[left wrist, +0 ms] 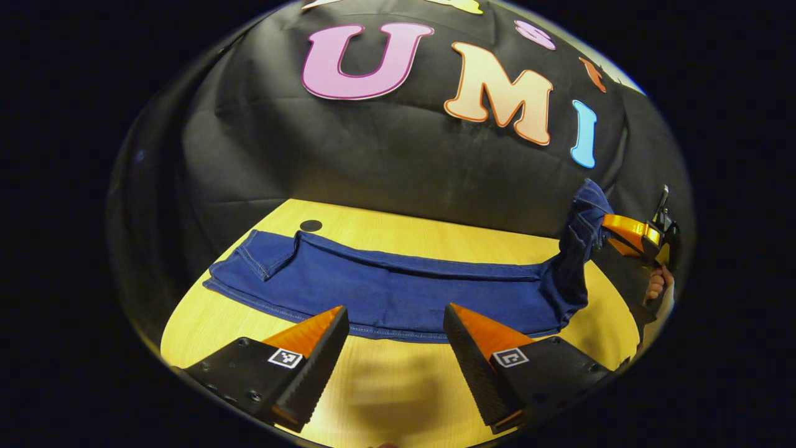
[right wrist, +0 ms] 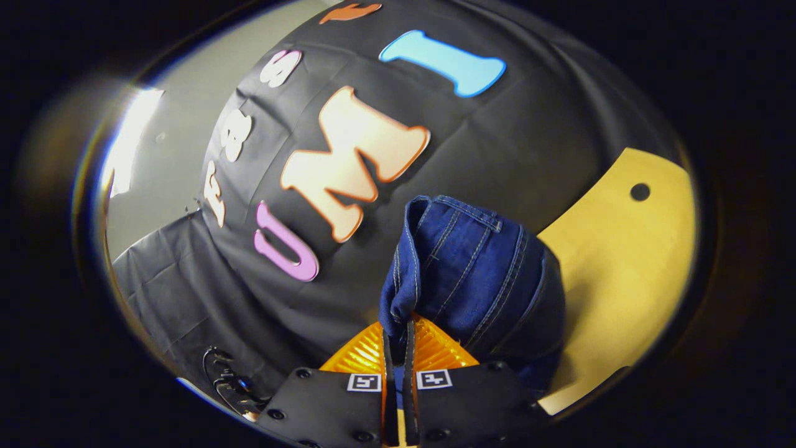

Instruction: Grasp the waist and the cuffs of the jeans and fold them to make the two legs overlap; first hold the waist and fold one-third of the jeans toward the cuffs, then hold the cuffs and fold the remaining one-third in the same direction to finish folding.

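In the left gripper view, the jaws of the left gripper are seen spread wide with nothing between them, poised above the near seam of the jeans. The jeans are laid lengthwise across the yellow table, one end lifted at the far right by the right gripper, a hand being visible below it.

In the right gripper view, the jaws are closed tight on a bunched edge of the denim, which is raised off the table. The cloth is judged soft yet fairly heavy; a hold at the stitched waist or cuff hem would be firmest.
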{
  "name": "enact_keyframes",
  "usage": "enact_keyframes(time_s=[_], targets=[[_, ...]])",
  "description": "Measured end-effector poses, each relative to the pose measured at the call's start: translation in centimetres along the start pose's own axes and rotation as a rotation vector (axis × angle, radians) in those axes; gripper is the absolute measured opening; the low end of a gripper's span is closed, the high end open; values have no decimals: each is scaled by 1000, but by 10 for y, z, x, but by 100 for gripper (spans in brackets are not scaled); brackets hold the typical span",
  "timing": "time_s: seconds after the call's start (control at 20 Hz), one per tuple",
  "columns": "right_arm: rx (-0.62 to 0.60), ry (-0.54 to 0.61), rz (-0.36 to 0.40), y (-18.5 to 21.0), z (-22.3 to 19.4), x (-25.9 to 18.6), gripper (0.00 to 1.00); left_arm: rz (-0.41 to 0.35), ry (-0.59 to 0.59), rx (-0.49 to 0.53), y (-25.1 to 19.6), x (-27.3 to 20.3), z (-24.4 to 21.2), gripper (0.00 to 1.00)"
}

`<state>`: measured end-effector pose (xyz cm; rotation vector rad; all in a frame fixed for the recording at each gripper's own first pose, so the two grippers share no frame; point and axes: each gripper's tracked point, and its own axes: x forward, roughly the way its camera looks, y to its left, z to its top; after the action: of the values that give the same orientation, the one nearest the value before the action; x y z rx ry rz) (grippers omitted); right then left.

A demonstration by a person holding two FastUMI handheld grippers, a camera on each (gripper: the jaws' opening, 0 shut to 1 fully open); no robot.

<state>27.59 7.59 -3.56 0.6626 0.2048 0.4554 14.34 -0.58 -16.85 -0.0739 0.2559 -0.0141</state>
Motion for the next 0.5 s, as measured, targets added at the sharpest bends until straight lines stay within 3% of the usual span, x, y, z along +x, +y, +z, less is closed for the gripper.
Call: enact_keyframes(time_s=[0.25, 0.5], targets=[[-71, 189, -55, 5, -110, 57, 6, 12, -3, -37, 26, 1, -2, 95], [-138, 344, -112, -11, -188, 77, 6, 63, -21, -55, 64, -3, 1, 95]])
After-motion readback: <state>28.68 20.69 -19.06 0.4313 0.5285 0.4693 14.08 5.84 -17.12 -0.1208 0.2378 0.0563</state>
